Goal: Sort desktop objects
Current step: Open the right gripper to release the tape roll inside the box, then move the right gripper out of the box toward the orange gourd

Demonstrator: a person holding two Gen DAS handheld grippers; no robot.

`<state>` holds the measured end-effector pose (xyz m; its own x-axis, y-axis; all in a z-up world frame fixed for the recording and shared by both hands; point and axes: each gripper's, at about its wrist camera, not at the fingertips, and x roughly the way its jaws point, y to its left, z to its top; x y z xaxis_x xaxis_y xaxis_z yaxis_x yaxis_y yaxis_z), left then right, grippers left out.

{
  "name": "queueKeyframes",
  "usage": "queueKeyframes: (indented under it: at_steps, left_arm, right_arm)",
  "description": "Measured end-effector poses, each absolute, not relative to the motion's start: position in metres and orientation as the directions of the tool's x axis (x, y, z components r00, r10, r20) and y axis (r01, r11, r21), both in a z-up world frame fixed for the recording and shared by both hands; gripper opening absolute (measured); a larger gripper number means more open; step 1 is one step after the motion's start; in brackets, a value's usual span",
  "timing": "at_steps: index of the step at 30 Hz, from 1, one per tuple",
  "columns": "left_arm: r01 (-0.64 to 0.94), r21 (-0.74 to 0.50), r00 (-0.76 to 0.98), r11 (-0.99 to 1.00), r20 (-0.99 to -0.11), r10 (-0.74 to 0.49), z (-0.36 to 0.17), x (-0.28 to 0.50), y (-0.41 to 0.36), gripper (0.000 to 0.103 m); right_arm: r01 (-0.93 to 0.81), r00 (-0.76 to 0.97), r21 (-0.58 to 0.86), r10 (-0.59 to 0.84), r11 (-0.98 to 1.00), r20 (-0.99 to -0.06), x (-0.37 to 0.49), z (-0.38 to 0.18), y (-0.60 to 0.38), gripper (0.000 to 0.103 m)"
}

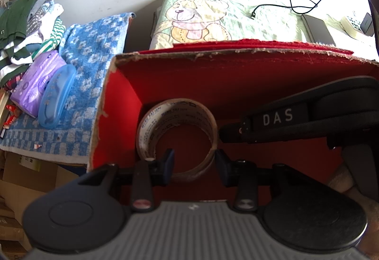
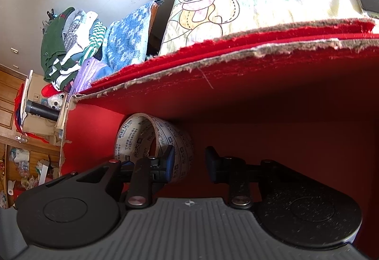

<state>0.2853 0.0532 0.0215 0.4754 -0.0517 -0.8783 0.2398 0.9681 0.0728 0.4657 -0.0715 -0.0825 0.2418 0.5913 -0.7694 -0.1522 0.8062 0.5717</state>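
Inside the red box [image 1: 123, 103] — printed tape roll [image 1: 176, 139] upright, both claws [image 1: 194, 160] [image 2: 189, 160] agape, empty.

Overexposed daylight glare along the top, deep box-interior shadow, fisheye-bent edges, blurred foreground.

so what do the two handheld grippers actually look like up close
The left gripper and the right gripper match: ribbed grey body, round black discs on either side, black linkage arms with silvery-red pivot caps, blue-edged black fingertips. From the left wrist view, the right one's black side shows white "DAS" lettering. No cables or sleeves show.
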Motion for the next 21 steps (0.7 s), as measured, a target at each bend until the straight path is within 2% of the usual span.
queueKeyframes:
  at_steps: [18,21]
  left_arm:
    - [0.25,0.095,0.479,0.964,-0.877,-0.038,0.02,0.288,0.052,0.045]
    - [0.267,0.077,0.472,0.961,-0.879,-0.061,0.02,0.288,0.053,0.049]
  right_arm:
    - [-0.137,0.272,0.561,0.576,0.816,-0.771,0.468,-0.08,-0.074,0.033]
    - [-0.137,0.272,0.527,0.544,0.839,-0.794,0.463,-0.069,-0.076,0.033]
